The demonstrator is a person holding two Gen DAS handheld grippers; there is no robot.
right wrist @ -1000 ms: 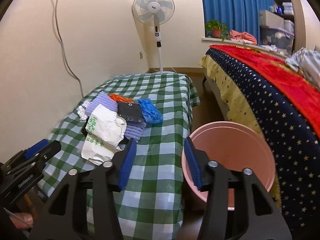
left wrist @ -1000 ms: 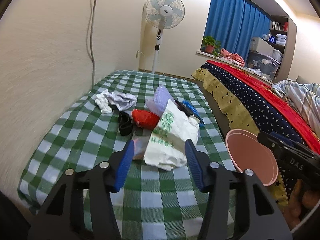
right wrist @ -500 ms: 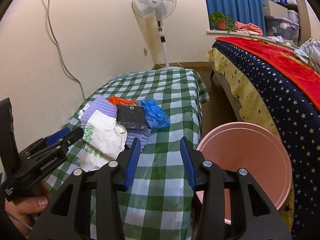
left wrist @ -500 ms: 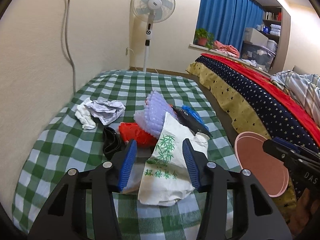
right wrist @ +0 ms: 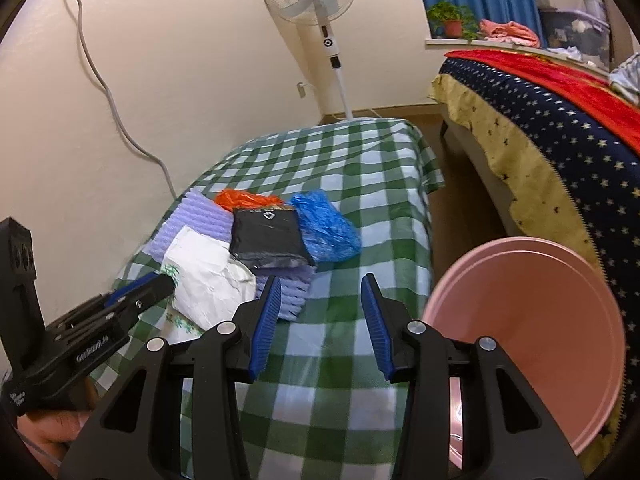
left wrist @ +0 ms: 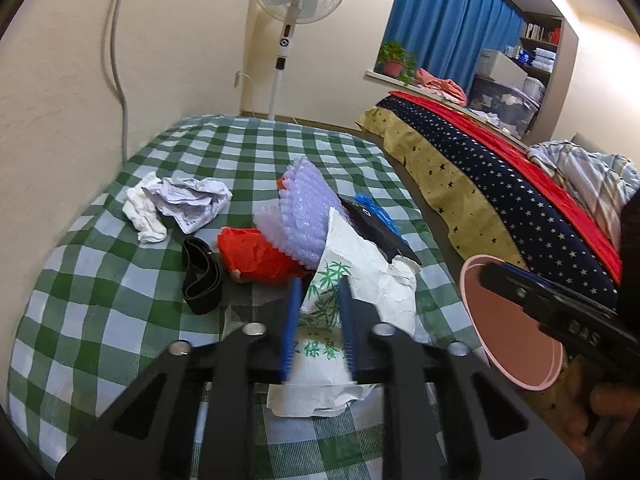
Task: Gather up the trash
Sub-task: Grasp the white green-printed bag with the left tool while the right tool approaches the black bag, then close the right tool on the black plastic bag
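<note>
Left wrist view: left gripper (left wrist: pixel 318 328) just closed, blue pads (left wrist: pixel 291 320) pinching the white paper bag (left wrist: pixel 360 280) with the bamboo print, bag bunched between them and resting on the checked table (left wrist: pixel 120 300). Right gripper (right wrist: pixel 320 328) spread about half way, nothing between the pads, hovering over bare cloth just beside the pink bin (right wrist: pixel 528 320).

Rest of the trash heaped behind the bag: red plastic (left wrist: pixel 256 256), lilac bubble wrap (left wrist: pixel 304 208), black pouch (right wrist: pixel 268 236), blue plastic (right wrist: pixel 324 228). Farther left, apart from the heap: crumpled paper (left wrist: pixel 188 200), white tissue (left wrist: pixel 142 216), black band (left wrist: pixel 200 280).

Step in hand, by judgement: lift the bag and carry it right to the bin. Best done with a straight lift first, since the bag leans against the wrap and the red plastic and a sideways drag could pull them along. Thin paper likely to tear or slip, so grip kept firm until over the rim. Release only once well above the mouth; bin held tilted toward the table, which helps.

Edges: bin rim just off the table's right edge, bed (right wrist: pixel 560 140) close behind it, a narrow strip of floor between. Right gripper in the bag's path, so room needed there. Open cloth at the table's near and far ends; wall close on the left.
</note>
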